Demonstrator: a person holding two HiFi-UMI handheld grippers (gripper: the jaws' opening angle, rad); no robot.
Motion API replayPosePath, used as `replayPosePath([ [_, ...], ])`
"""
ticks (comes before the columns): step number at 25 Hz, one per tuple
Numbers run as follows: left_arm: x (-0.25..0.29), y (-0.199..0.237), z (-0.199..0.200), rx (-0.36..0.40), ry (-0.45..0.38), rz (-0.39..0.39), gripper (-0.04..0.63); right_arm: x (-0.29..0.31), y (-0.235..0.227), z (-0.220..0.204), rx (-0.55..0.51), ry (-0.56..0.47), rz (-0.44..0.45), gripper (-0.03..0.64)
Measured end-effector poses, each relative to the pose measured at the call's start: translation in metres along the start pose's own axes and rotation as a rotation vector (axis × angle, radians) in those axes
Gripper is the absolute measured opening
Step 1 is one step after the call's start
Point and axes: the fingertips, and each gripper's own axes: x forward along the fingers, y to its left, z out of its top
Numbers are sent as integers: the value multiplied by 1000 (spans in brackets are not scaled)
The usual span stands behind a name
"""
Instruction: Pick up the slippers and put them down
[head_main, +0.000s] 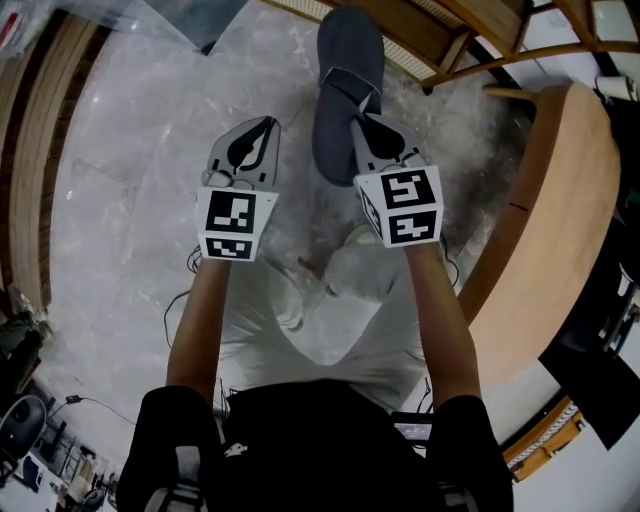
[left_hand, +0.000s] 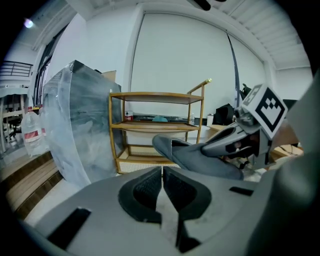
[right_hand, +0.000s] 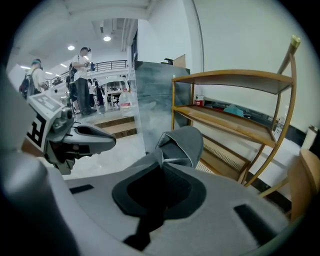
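at the near edge, person (head_main: 320, 440): black top, pale trousers, both forearms stretched out ahead over the floor (head_main: 130, 200).
left gripper (head_main: 266, 124): out on the left, fingers (left_hand: 147, 187) pressed together with nothing between them, so it's empty.
right gripper (head_main: 362, 122): level with its partner and just beside it, fingers clamped on the back end of the slipper (head_main: 345, 80).
slipper: grey, only one in view, sticking out ahead of the right gripper with its toe pointing away toward the shelf (left_hand: 155, 97); whether it touches the floor, can't tell.
floor: pale marbled stone under everything.
table (head_main: 560, 180): rounded wooden top off to the right, near the right arm.
shelf: wooden, three tiers, beyond the slipper's toe, a few small items on the middle tier.
plastic sheet (left_hand: 75, 125): cloudy wrap standing left of the shelf.
people (right_hand: 82, 65): far back, standing by a railing.
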Motion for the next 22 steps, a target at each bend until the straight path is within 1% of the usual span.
replayPosePath([
  [6, 19, 1, -36, 0, -13, 1, 12, 30, -1, -31, -30, 14, -7, 9],
  [10, 34, 1, -51, 7, -34, -5, 12, 49, -4, -46, -30, 13, -17, 9],
  [15, 48, -6, -67, 22, -69, -31, 12, 71, -6, -64, -19, 9, -20, 10],
  [22, 55, 3, -94, 52, -63, -28, 12, 105, 3, -96, -26, 37, -26, 10],
])
